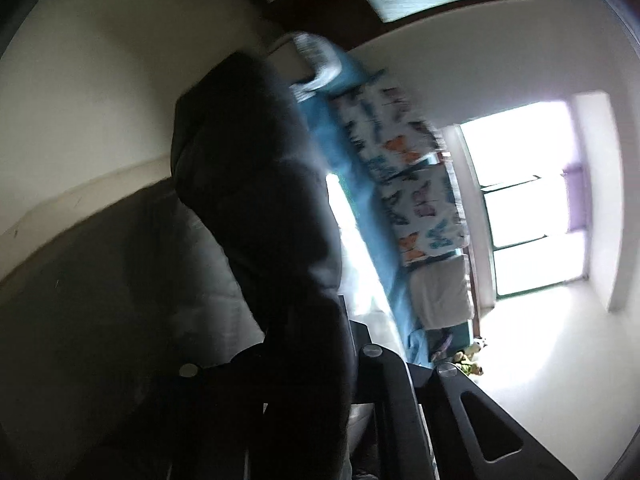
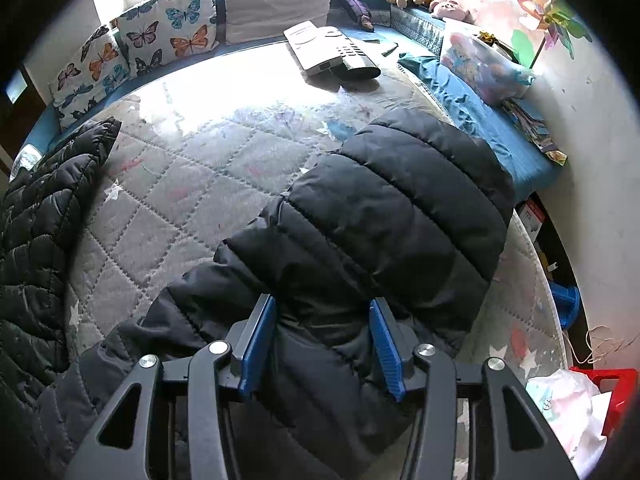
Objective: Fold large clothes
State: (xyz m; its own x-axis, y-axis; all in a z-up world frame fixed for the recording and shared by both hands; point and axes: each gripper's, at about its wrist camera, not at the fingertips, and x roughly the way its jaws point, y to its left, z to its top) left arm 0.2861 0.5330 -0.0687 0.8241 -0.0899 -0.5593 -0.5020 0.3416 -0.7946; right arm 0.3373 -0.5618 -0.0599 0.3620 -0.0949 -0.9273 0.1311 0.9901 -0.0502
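Observation:
A black quilted puffer jacket (image 2: 384, 208) lies on a grey quilted mattress (image 2: 192, 168). My right gripper (image 2: 322, 320) has its blue-padded jaws closed on a thick fold of the jacket's sleeve, near the mattress's front edge. More of the jacket (image 2: 44, 216) is bunched at the left. In the tilted, blurred left wrist view the jacket (image 1: 260, 208) hangs between the fingers of my left gripper (image 1: 352, 344), which holds it lifted above the mattress (image 1: 140, 280); its fingertips are partly hidden by the fabric.
Butterfly cushions (image 2: 168, 28) and a white cushion (image 2: 276, 4) line the far side by the window. A white and black device (image 2: 332, 50) lies on the mattress at the back. Toys and a plastic bag (image 2: 484, 64) sit on the blue ledge at right. A red basket (image 2: 612, 396) stands at lower right.

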